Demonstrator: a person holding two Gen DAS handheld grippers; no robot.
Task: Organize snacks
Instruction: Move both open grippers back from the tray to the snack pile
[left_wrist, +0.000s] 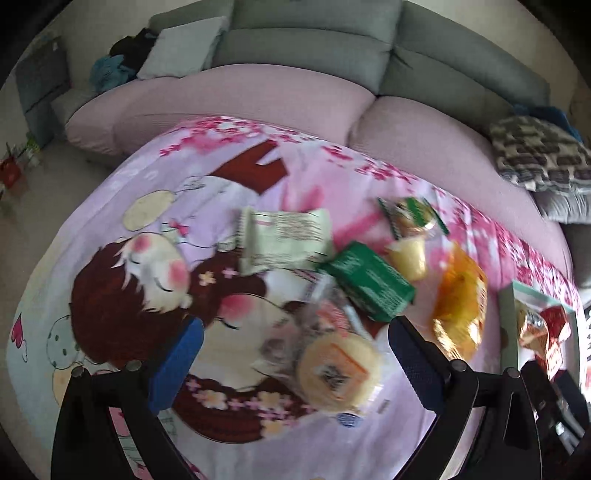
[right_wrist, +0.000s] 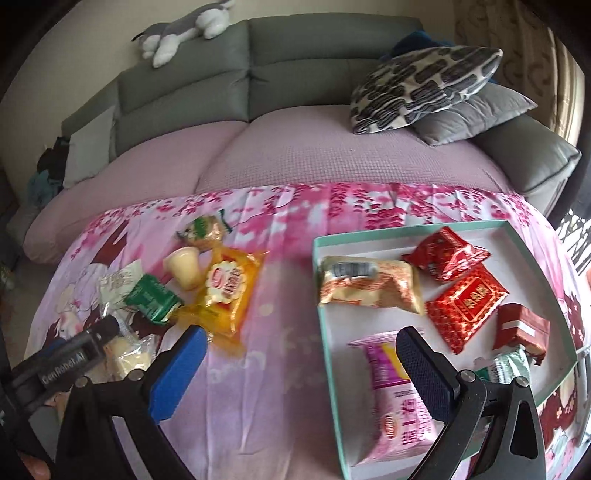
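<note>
Left gripper gapes wide, empty, over the wrapped bun: soft, light, crinkly; we suggest pinching mid-body gently.

A grey sofa runs along the back, its seat under a pale pink cover. A grey-and-white plush animal lies on the backrest. A patterned cushion leans on a plain grey pillow at the right end. Dark and blue clothes (crumpled) sit beside a pale cushion at the left end.
</note>
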